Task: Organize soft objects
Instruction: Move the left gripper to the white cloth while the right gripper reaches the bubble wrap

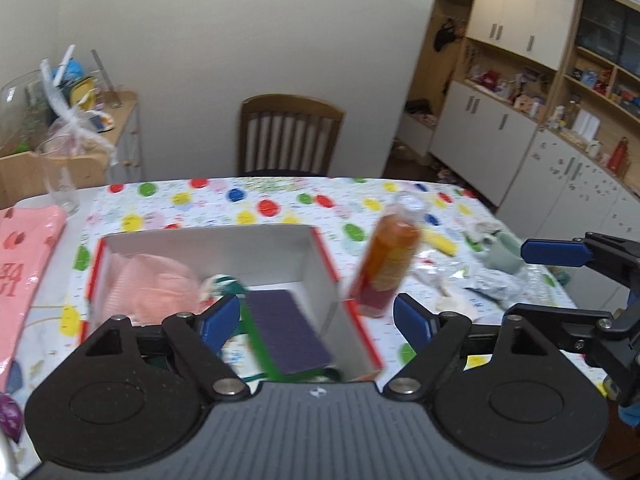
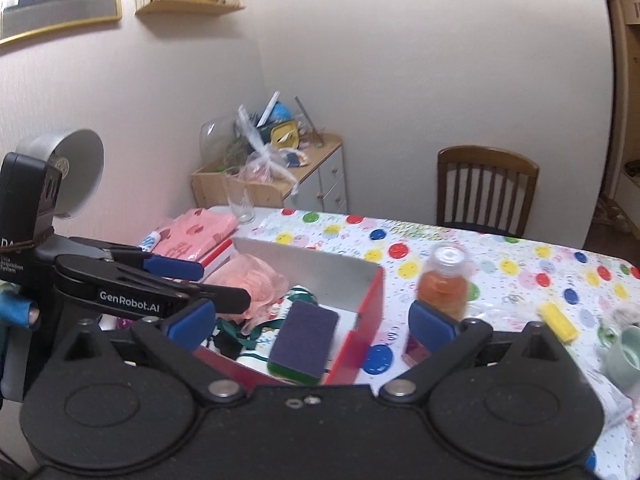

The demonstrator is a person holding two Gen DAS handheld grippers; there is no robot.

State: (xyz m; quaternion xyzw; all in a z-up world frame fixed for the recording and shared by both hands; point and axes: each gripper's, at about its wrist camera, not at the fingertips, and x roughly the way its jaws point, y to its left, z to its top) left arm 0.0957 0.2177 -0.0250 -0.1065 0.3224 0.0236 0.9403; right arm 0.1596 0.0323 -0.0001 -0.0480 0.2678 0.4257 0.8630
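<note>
A red-edged cardboard box (image 1: pixel 324 264) (image 2: pixel 372 304) stands on the dotted tablecloth. In it lie a purple-and-green sponge (image 1: pixel 288 332) (image 2: pixel 306 340), a pink mesh puff (image 1: pixel 156 284) (image 2: pixel 252 280) and a patterned cloth with green trim (image 2: pixel 264 332). My left gripper (image 1: pixel 316 320) is open and empty above the box's near side. My right gripper (image 2: pixel 312 324) is open and empty over the box's near right corner. A yellow soft piece (image 1: pixel 440 242) (image 2: pixel 558 322) and a crumpled whitish cloth (image 1: pixel 488 232) lie right of the box.
An orange bottle (image 1: pixel 386 260) (image 2: pixel 442 288) stands just right of the box. A pale green cup (image 2: pixel 624 356) lies at the right. A pink folded garment (image 1: pixel 24 272) (image 2: pixel 192 236) and a glass (image 1: pixel 60 176) (image 2: pixel 240 204) sit left. A chair (image 1: pixel 290 136) stands behind the table.
</note>
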